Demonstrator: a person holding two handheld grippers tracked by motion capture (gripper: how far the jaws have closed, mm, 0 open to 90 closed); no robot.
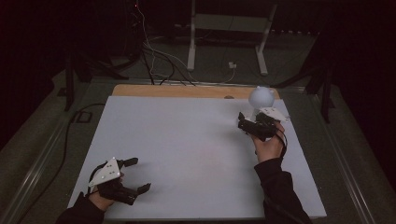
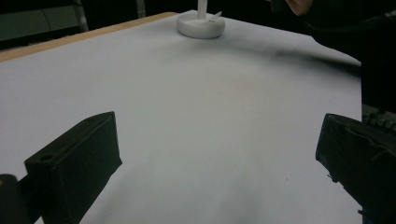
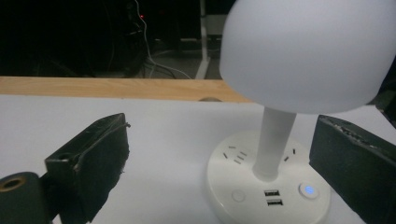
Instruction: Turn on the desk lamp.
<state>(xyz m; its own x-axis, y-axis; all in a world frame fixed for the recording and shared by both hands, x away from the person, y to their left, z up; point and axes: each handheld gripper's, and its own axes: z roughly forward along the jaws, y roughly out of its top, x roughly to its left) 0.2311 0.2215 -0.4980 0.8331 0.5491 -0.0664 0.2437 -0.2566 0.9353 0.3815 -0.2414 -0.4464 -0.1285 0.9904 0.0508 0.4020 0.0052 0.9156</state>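
The lamp [image 1: 260, 99] stands at about one o'clock on the white board [image 1: 187, 154], near its far edge, dome up and base flat. Its base [image 3: 268, 186] carries sockets, USB ports and a lit blue button [image 3: 307, 189]. You hold your right gripper [image 1: 250, 125] just beside it, jaws spread wide around the base without touching, probably lined up for that button or the stem [image 3: 274, 140]. Your left gripper [image 1: 133, 176] waits at seven o'clock, jaws wide, empty, well apart, leaving room.
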